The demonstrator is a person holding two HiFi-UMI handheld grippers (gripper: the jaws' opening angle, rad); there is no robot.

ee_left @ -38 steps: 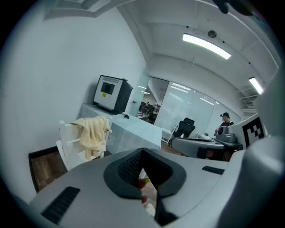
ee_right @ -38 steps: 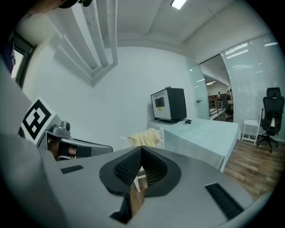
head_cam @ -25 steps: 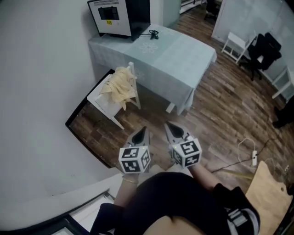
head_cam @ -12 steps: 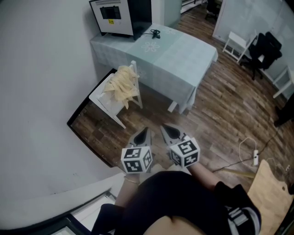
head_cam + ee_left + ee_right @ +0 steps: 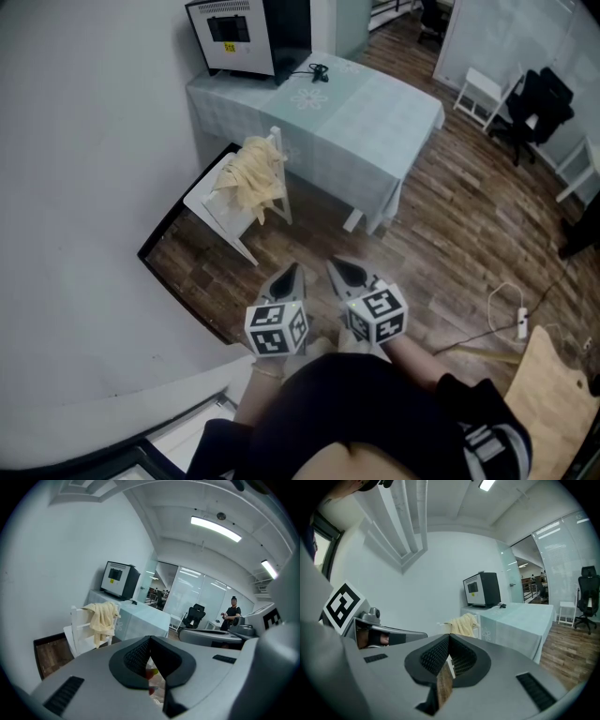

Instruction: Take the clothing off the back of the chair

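A pale yellow garment [image 5: 251, 177] hangs over the back of a white chair [image 5: 214, 210] that stands beside the table, against the wall. It also shows as the yellow garment [image 5: 104, 618] in the left gripper view and, smaller, as the garment [image 5: 462, 625] in the right gripper view. My left gripper [image 5: 289, 274] and right gripper [image 5: 341, 269] are side by side near my body, a good step short of the chair. Both are shut with nothing held, and both point toward the chair.
A table with a light green cloth [image 5: 356, 117] stands right behind the chair, with a black-and-white box-shaped machine [image 5: 248, 36] on its far end. A black office chair [image 5: 535, 105] and white stools are at the far right. A cable and power strip [image 5: 517, 323] lie on the wood floor.
The chair and table have drifted slightly right and down in the head view. Both grippers stay shut and have edged slightly toward the chair.
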